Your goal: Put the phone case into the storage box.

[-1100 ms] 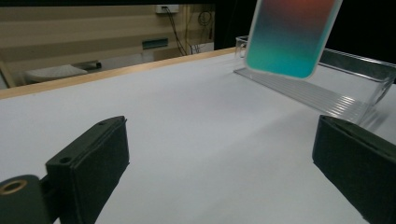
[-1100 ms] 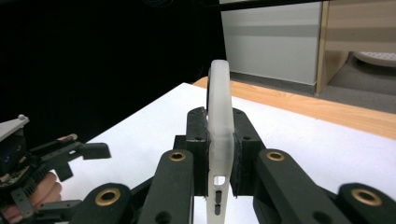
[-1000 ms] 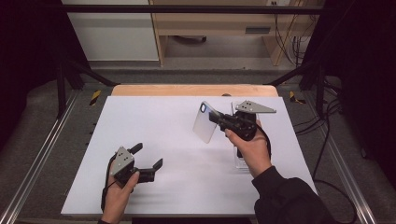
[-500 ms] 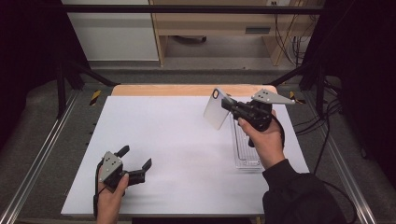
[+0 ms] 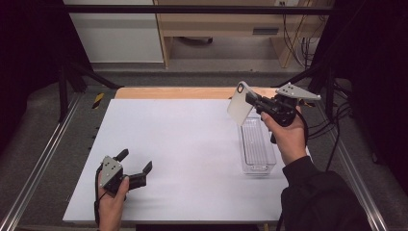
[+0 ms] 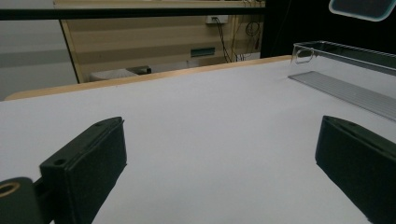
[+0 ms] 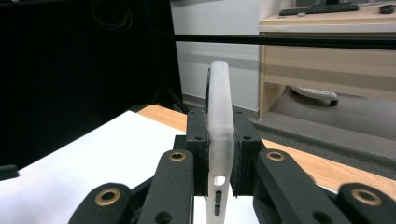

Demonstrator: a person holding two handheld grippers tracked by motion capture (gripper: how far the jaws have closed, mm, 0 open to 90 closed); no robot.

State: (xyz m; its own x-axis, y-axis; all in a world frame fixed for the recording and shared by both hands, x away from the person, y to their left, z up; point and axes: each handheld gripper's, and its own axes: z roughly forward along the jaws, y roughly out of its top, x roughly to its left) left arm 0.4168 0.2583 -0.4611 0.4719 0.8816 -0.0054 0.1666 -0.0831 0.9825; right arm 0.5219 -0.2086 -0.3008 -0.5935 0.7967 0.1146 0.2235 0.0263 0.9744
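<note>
A pale, frosted phone case [image 5: 239,103] with a camera cut-out hangs in the air over the far right of the white table [image 5: 183,144]. My right gripper [image 5: 251,99] is shut on it; in the right gripper view the case [image 7: 219,135] stands edge-on between the two black pads [image 7: 196,140]. Just below it a clear plastic tray [image 5: 257,147] lies on the table, and the same tray [image 6: 345,70] shows in the left gripper view. My left gripper [image 5: 136,161] rests near the front left with its jaws wide apart and nothing between its pads [image 6: 91,163].
A strip of wooden tabletop [image 5: 168,92] runs along the far edge. Metal frame rails [image 5: 43,159] flank the table, and cables [image 5: 320,130] trail at the right. A wooden desk [image 5: 216,29] stands beyond.
My right gripper has carried the phone case rightward, farther back and upward, from over the table's middle right to above the clear tray. The left gripper has drawn slightly toward the front edge.
</note>
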